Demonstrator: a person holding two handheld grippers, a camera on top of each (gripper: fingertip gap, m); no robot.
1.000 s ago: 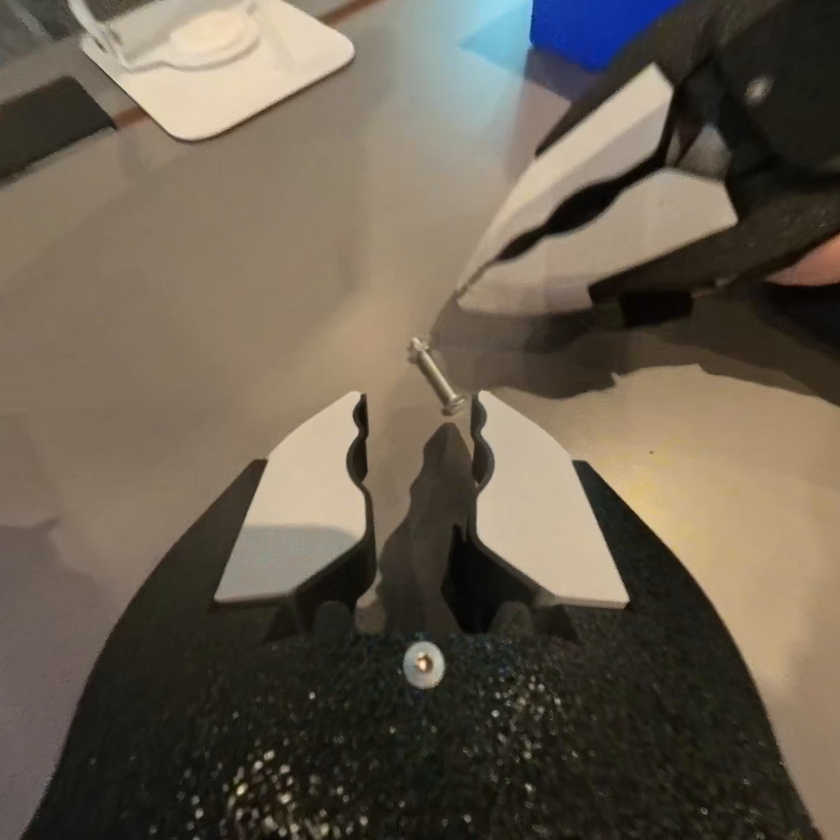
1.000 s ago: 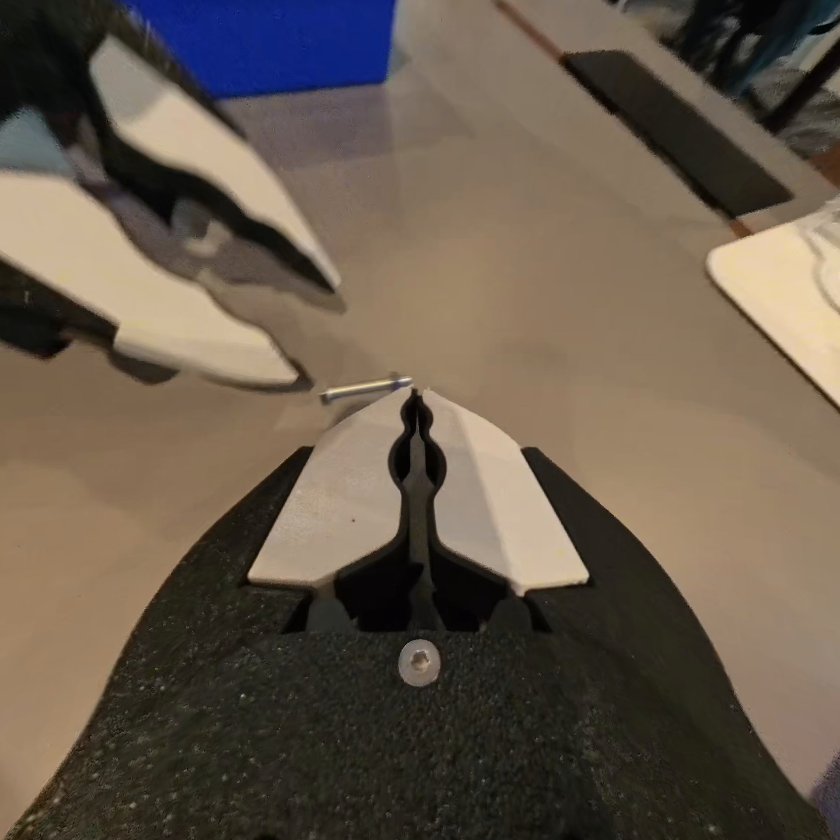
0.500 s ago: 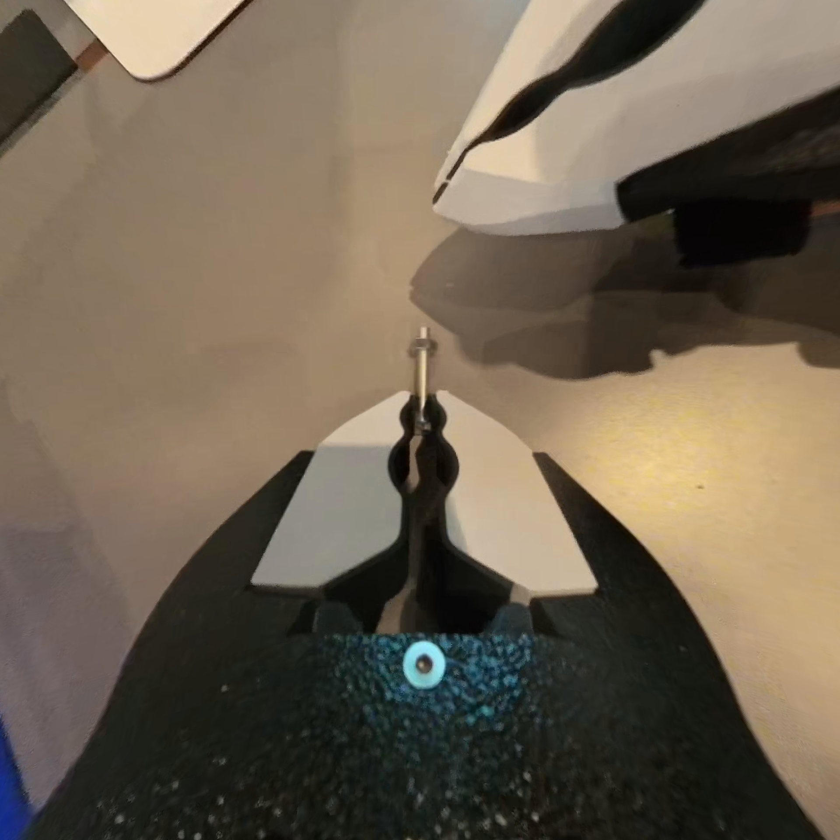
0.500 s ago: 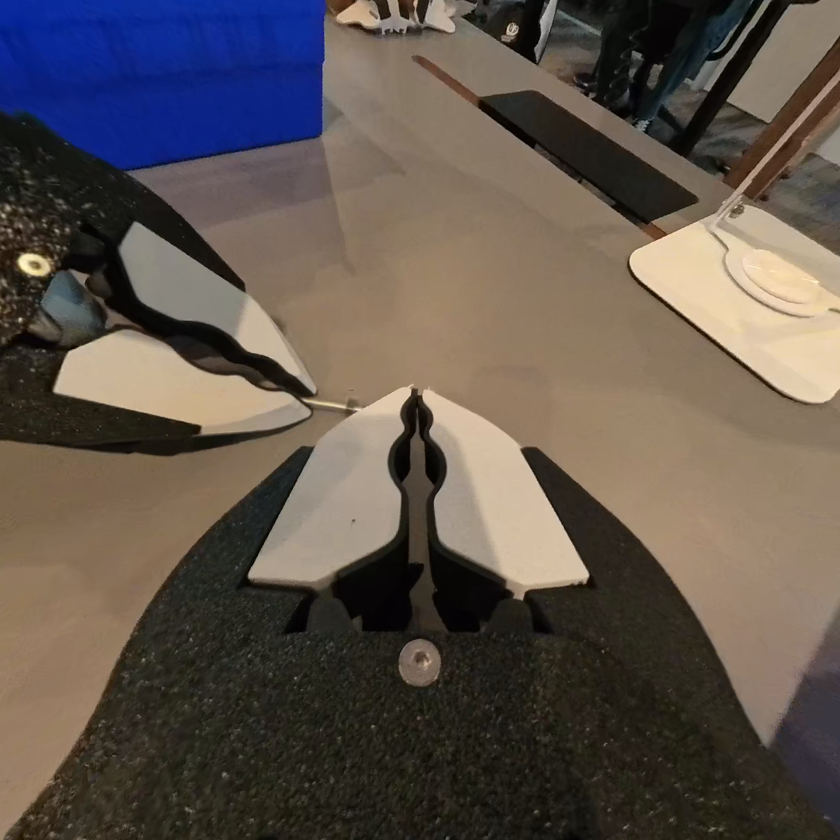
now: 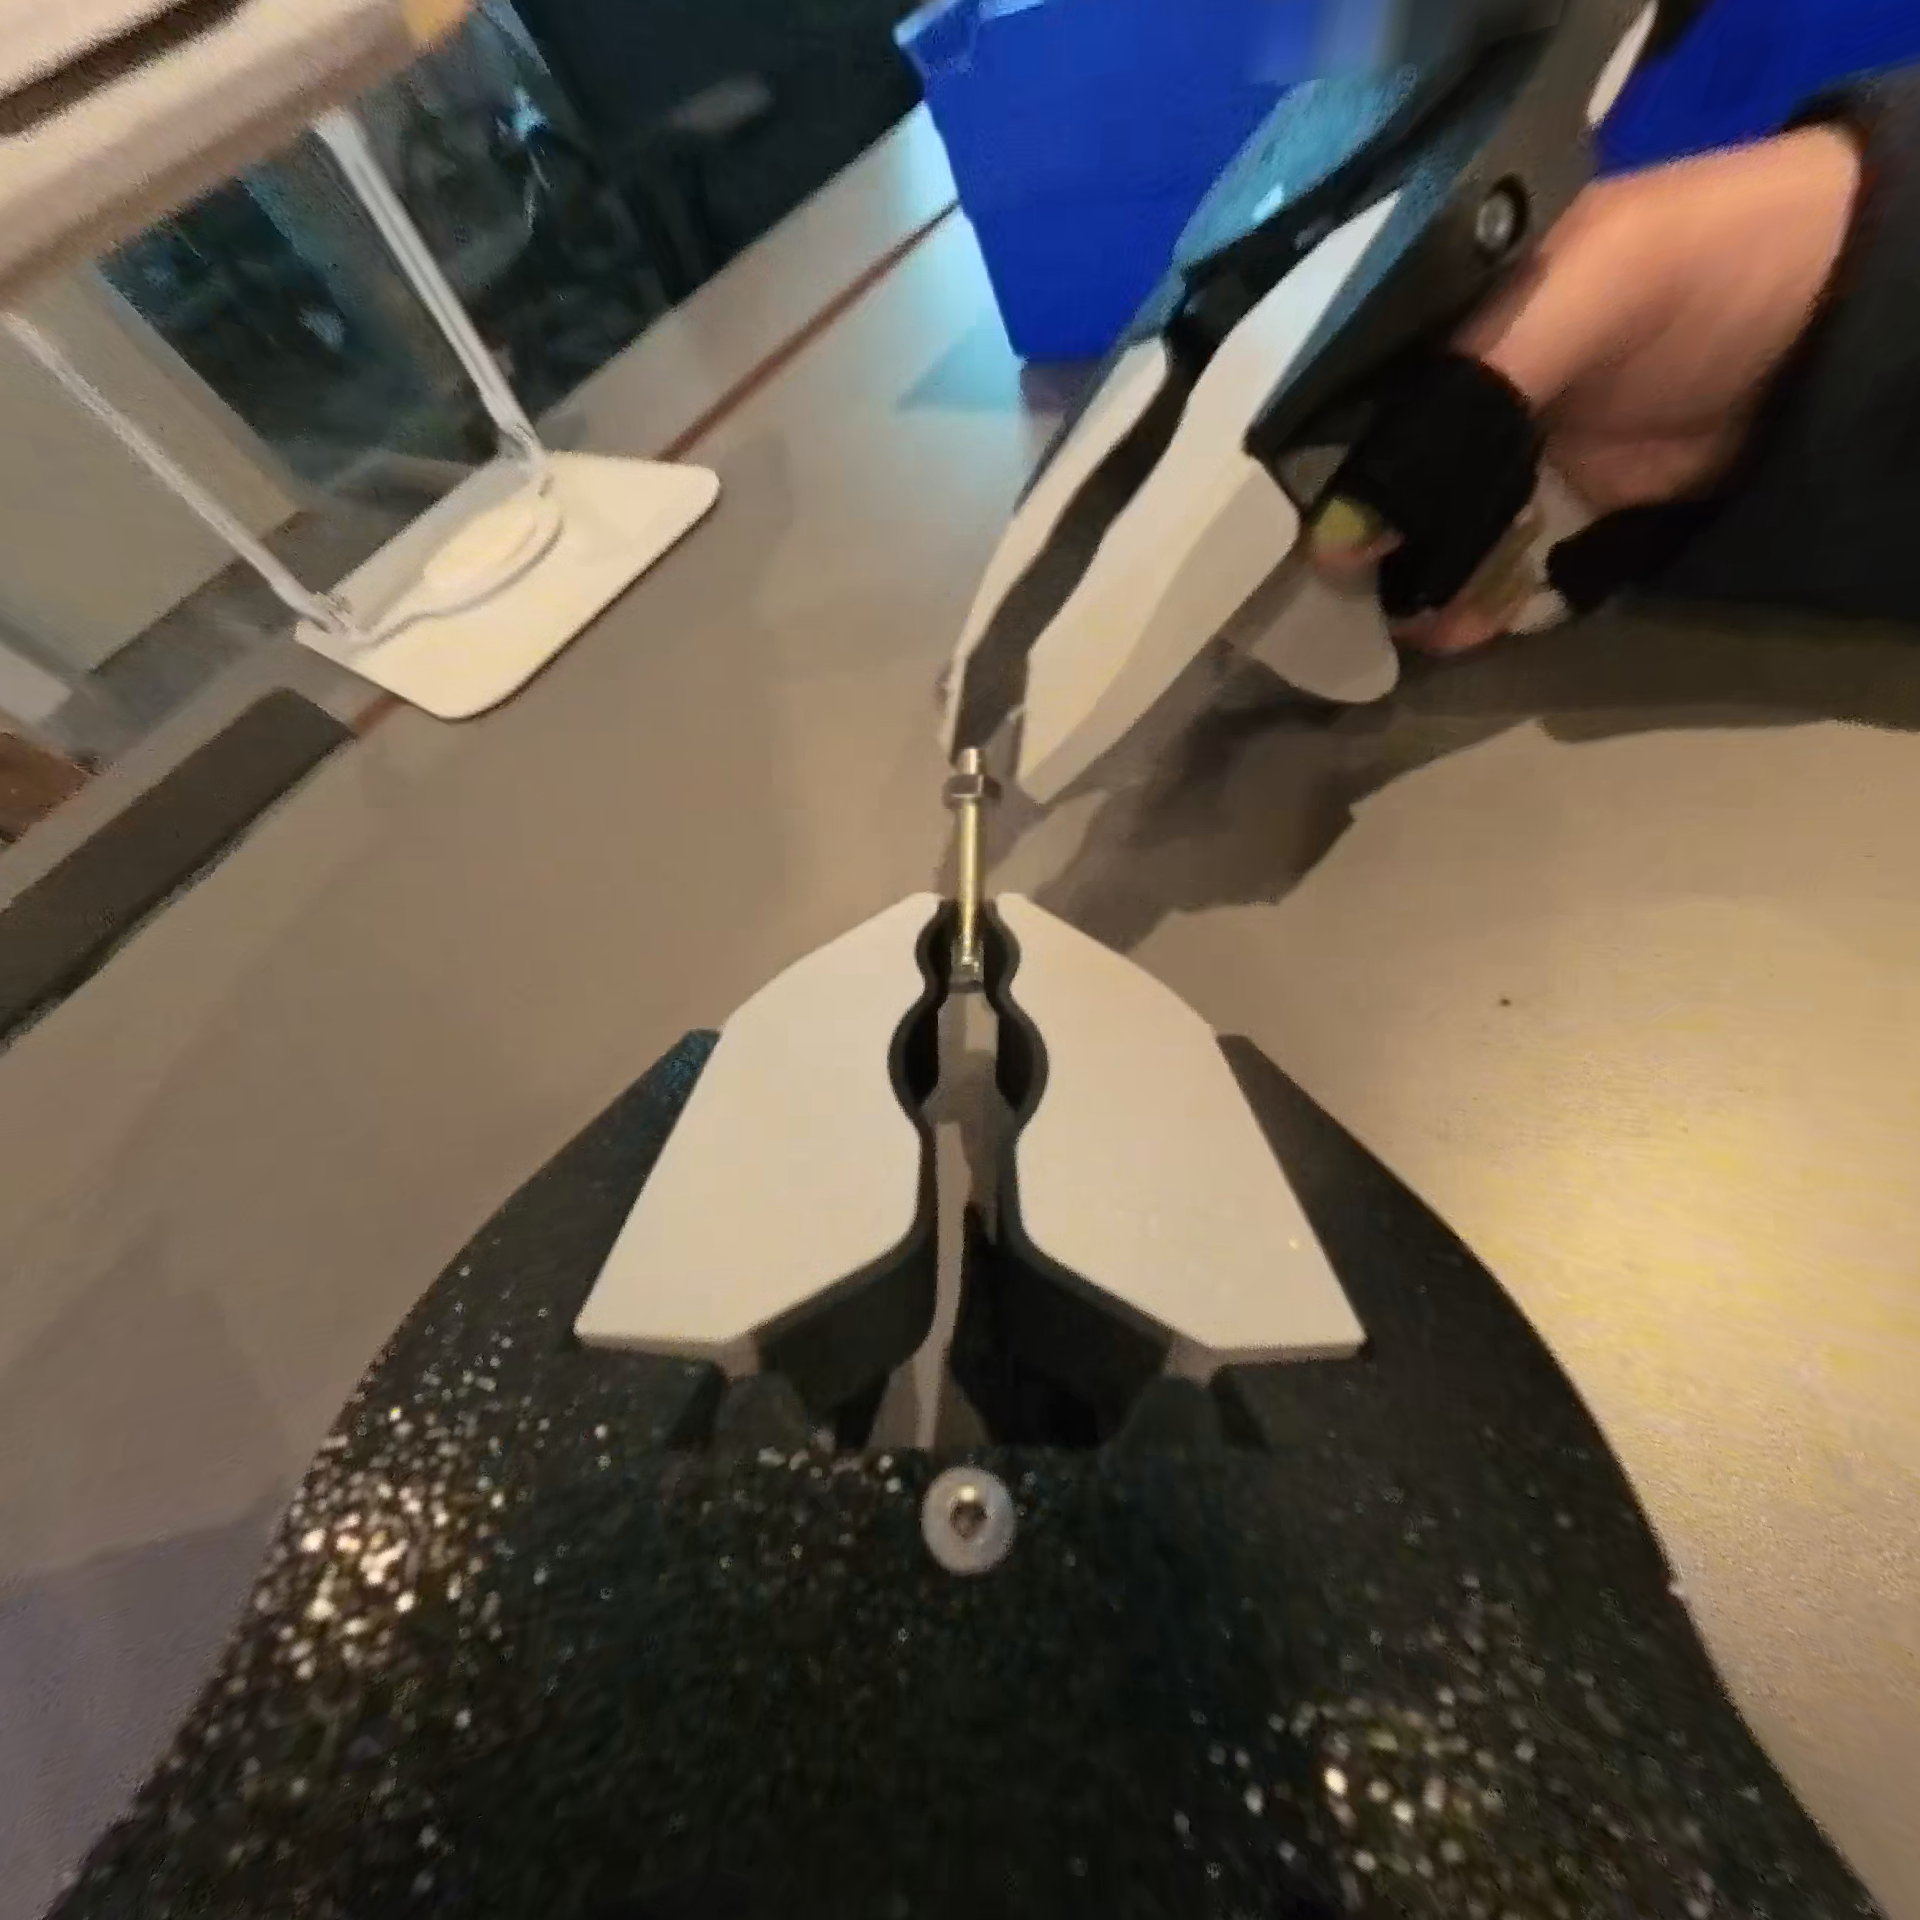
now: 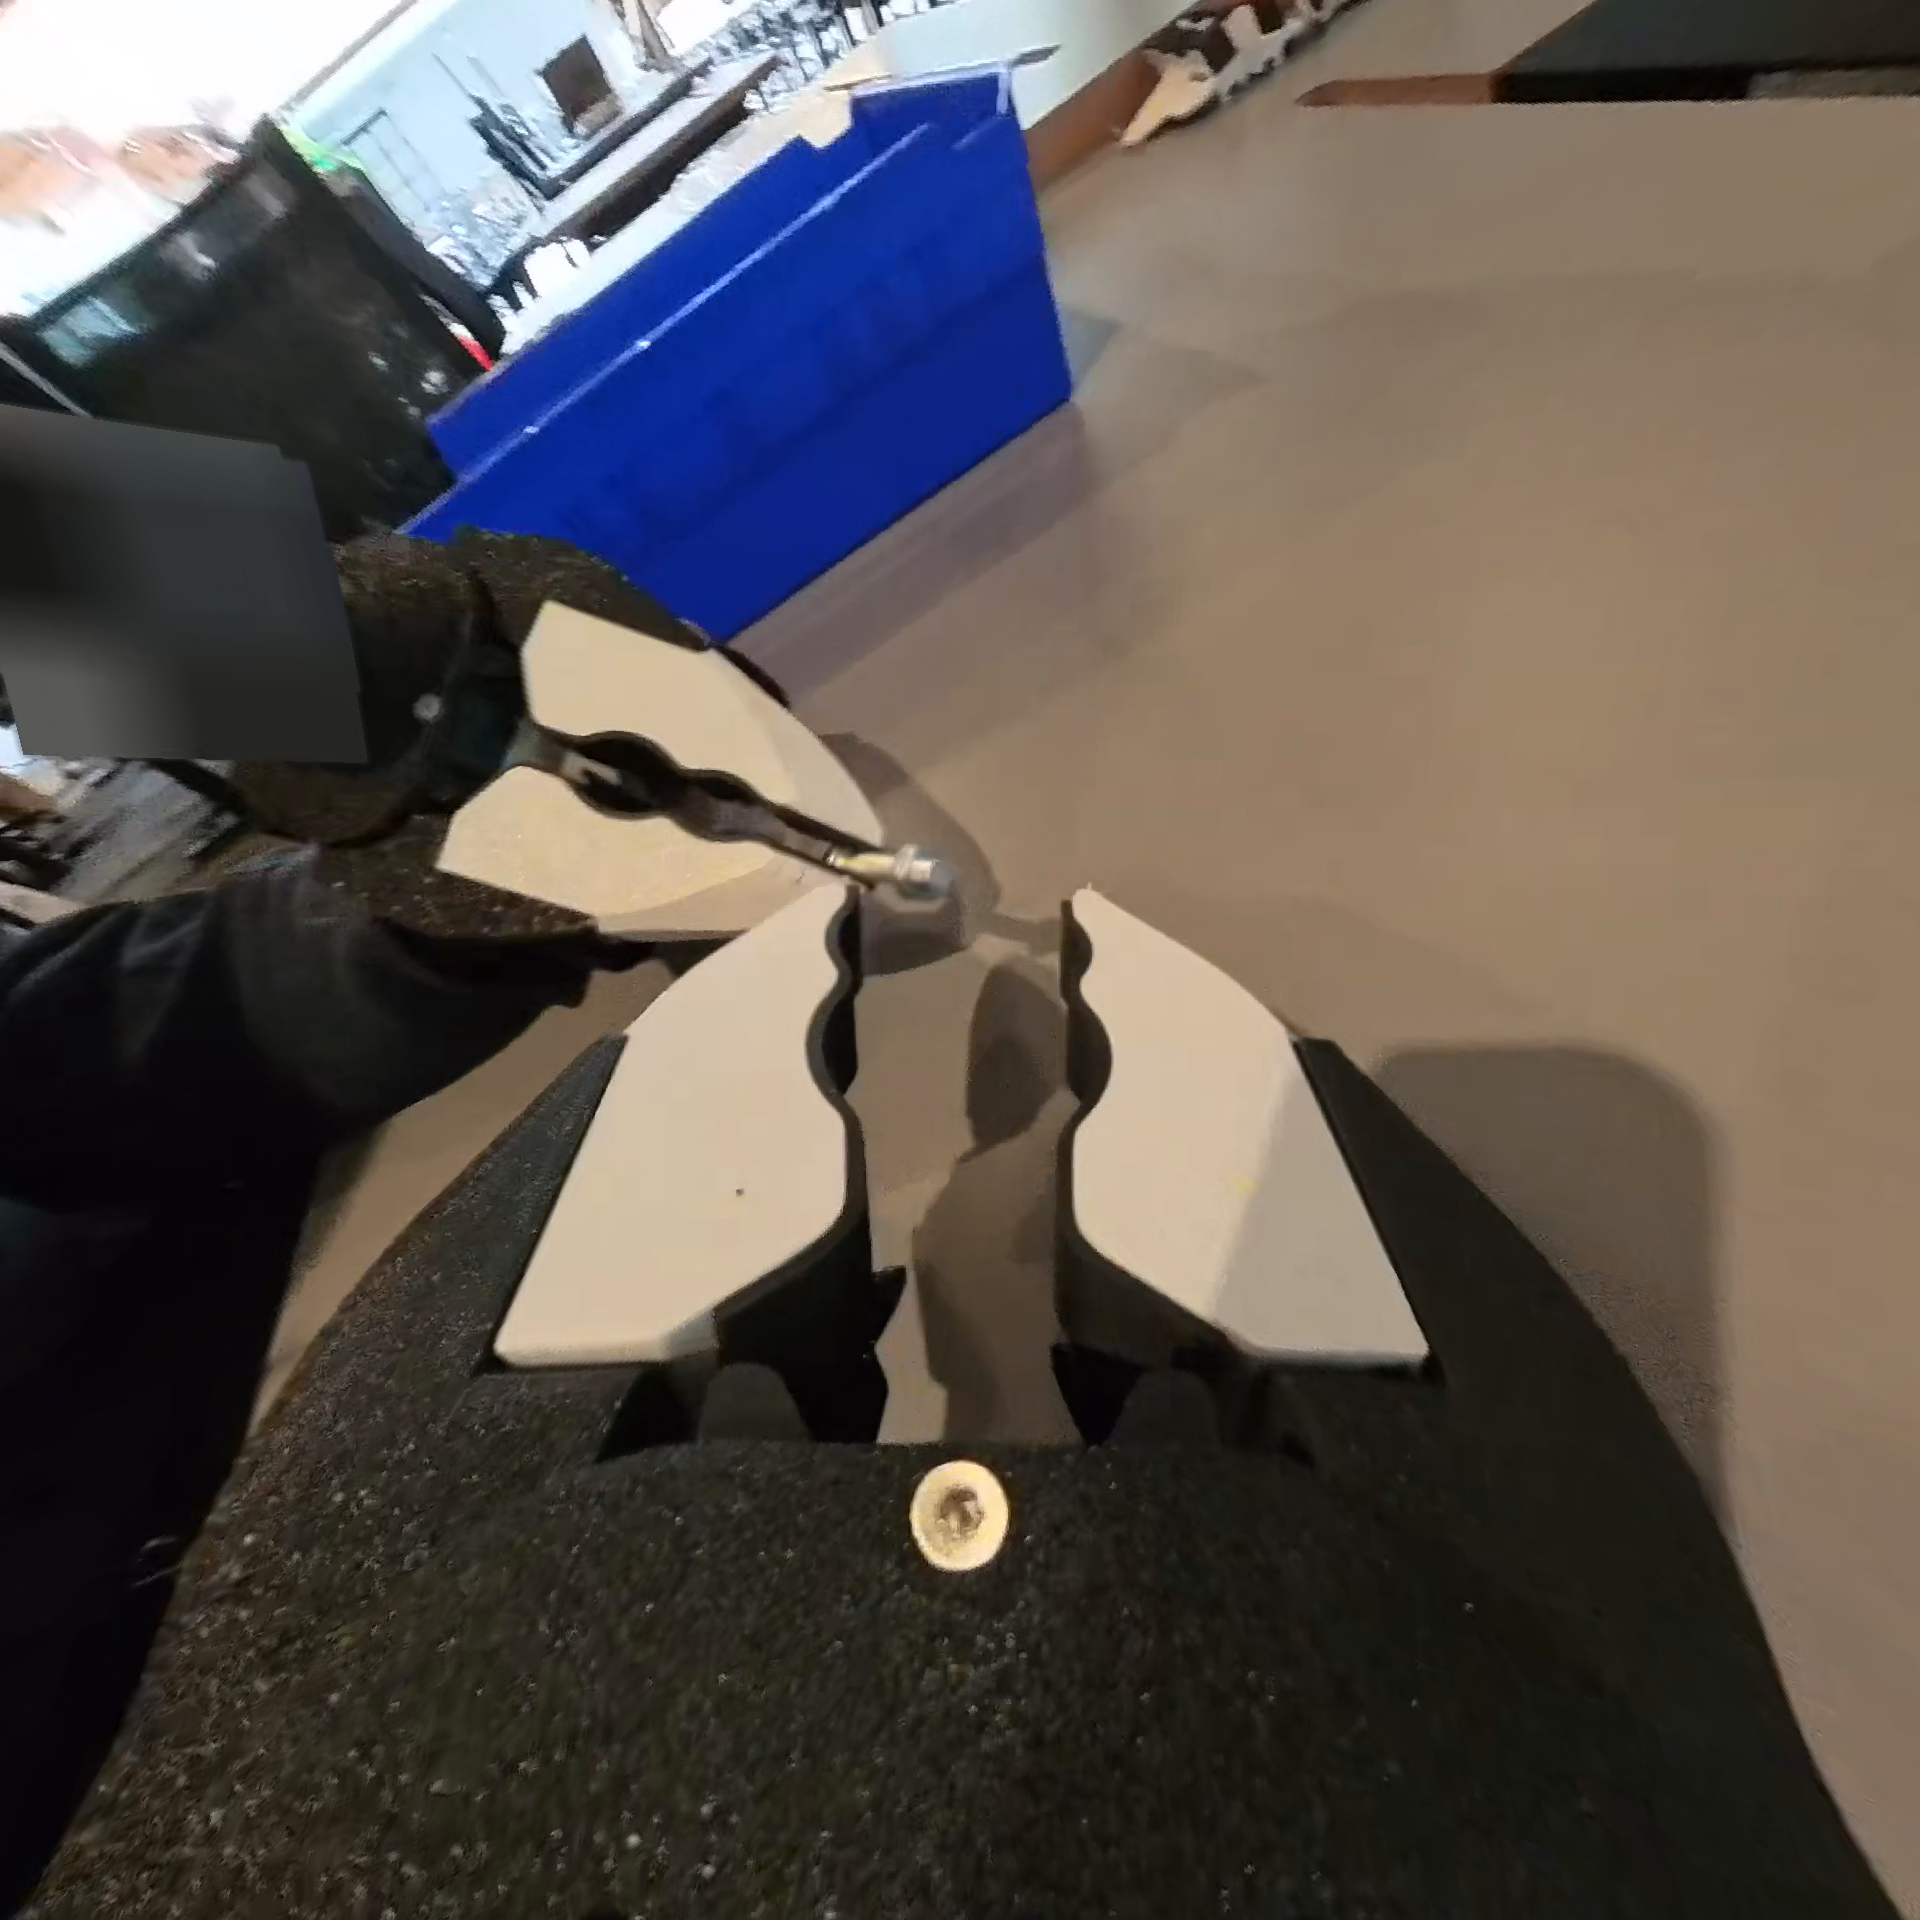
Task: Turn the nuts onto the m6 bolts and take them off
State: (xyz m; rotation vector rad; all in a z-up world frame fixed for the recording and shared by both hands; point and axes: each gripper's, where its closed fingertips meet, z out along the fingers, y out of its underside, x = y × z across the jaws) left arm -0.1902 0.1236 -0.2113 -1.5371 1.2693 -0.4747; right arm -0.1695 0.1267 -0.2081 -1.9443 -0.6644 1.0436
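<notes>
Bolt (image 5: 968,871) lifted — slim, silvery; nut-tipped

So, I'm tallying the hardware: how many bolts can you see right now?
1. The bolt is clamped by its head end in the left gripper, with a nut near its far tip. Others may lie out of view.

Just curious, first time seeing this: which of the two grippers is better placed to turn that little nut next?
Probably the right gripper. It is open beside the small silver nut, while the left gripper is shut on the thin silver bolt.
</notes>
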